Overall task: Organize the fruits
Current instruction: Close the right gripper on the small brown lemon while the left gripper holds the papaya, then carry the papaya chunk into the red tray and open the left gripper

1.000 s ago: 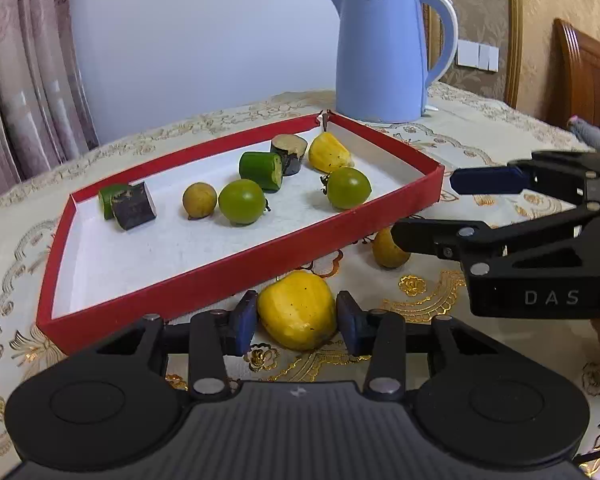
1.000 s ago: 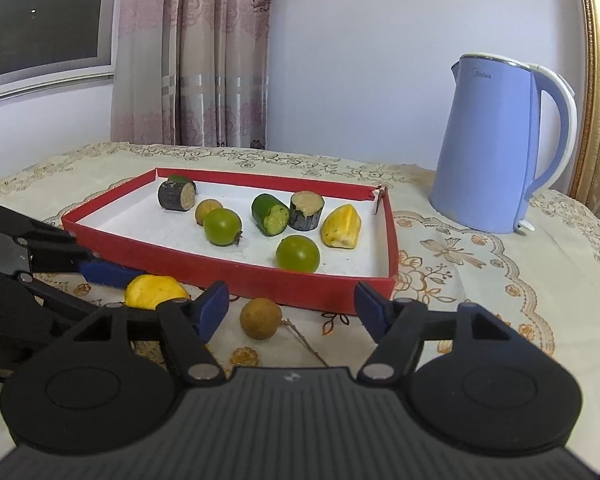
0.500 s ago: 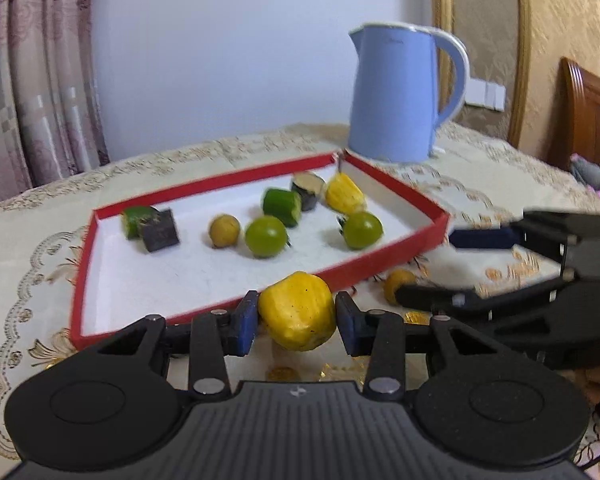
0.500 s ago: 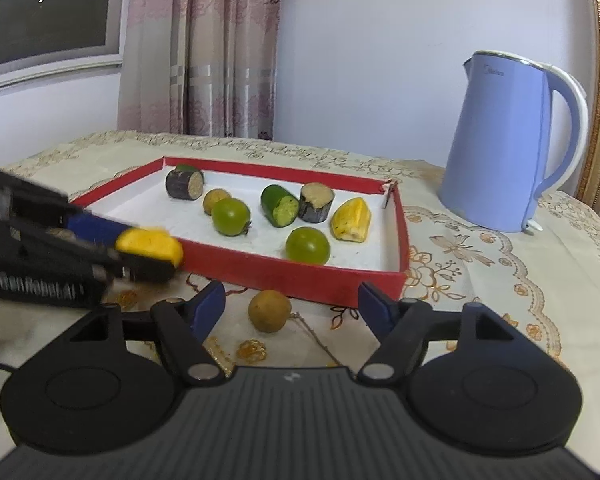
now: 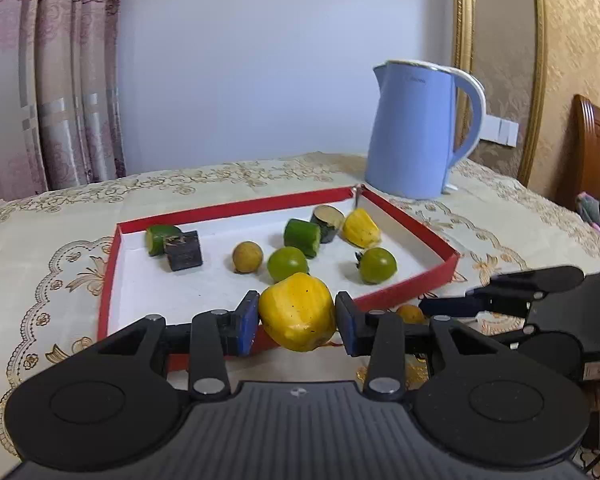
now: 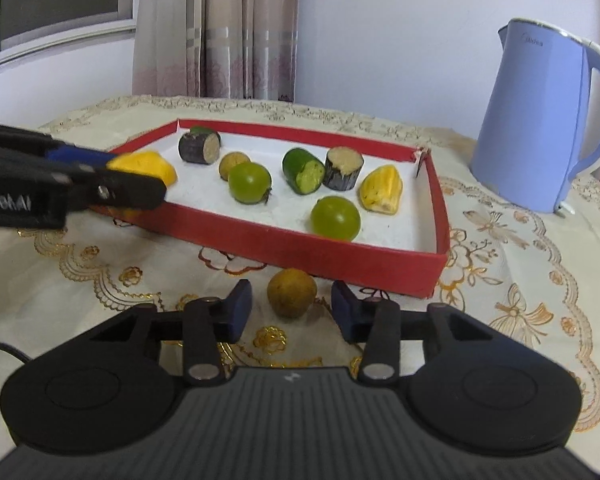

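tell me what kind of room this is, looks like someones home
Most likely a room in a home, perhaps a dining corner or bedroom. A light blue electric kettle stands on a cream embroidered tablecloth, patterned pink curtains hang by the window, and a carved wooden headboard or chair back shows at the edge.

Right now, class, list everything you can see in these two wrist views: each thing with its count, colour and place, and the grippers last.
Tray: one, red walls, white floor, on the table.
Tomatoes: two, green, in the tray.
Cucumber pieces: two, green, in the tray.
Dark stubs: two, dark skin, pale cut ends, in the tray.
Yellow wedge: one, in the tray, right side.
Small round fruit: one, tan, in the tray.
Loose round fruit: one, tan, on the cloth before the tray.
Kettle: one, blue, behind the tray.
Tablecloth: one, cream, gold pattern.
Left gripper: shut on a yellow fruit, held above the tray's near wall.
Right gripper: closing around the loose round fruit, pads not touching.
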A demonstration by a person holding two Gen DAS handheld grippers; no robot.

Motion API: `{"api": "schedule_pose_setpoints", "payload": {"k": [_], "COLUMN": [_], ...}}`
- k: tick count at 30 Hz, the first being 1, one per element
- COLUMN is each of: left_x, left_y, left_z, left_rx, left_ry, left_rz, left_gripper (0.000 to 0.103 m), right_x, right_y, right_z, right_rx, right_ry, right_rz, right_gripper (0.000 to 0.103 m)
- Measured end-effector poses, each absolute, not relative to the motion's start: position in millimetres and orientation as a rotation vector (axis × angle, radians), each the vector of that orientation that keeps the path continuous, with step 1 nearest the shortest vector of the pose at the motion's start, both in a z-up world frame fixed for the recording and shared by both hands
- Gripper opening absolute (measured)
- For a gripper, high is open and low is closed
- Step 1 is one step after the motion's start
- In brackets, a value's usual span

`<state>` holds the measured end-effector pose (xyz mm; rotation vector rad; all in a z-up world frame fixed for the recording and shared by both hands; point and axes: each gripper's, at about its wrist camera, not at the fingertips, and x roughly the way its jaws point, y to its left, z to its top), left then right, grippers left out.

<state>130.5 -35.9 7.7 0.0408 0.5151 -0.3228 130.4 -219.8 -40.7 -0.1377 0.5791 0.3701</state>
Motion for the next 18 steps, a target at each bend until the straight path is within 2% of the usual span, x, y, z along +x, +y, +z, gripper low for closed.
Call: {"api": "schedule_pose_setpoints", "payload": {"k": [2,18], "left_x": [130.6,132.9], "left_y": [-33.5,-28.6], "left_z": [8.3,7.9], "left_rx": [0.034,0.025], "left_ry": [0.512,0.505], "left_rz": [-0.310,-0.266], "left_gripper": [0.040,0.040], "right_x": [130.7,129.5], "right_y": [-219.1,-217.5], "right_z": [-41.1,-40.1], "right_rx": [-0.141,-0.145], "right_ry": [0.583,0.574], "right_rz": [0.370,0.389], "right_gripper": [0.029,0.027]}}
